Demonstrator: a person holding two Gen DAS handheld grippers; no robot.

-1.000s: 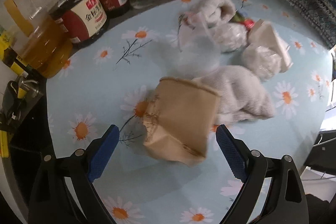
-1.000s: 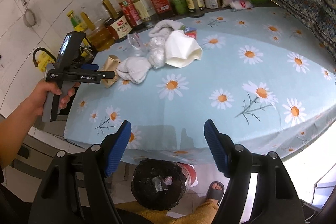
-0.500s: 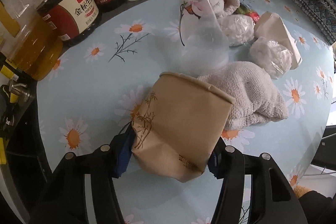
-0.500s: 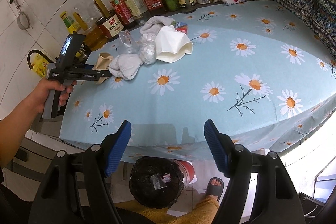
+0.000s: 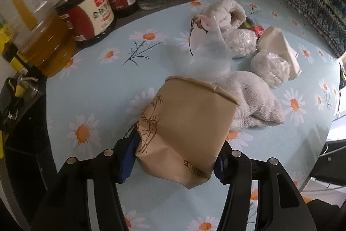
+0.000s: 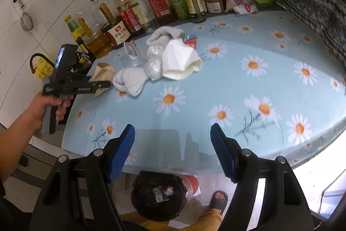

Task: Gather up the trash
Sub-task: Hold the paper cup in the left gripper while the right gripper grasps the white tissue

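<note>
Covering the worktop (image 6: 270,83), the daisy cloth hides its edge. Your left tool (image 5: 175,155) clenches the crumpled brown paper cup (image 5: 186,129), whose base blocks both pads. Your right tool (image 6: 173,151) hangs released above the half-hidden bin (image 6: 160,198).

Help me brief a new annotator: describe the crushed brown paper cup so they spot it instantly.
On the daisy-print tablecloth, near the oil bottle at the table's left end, lies a pile of trash. The brown paper cup sits at its near-left edge, clamped in the left gripper. Unlike the white towels and wrappers beside it, it is tan with a bamboo print.
</note>
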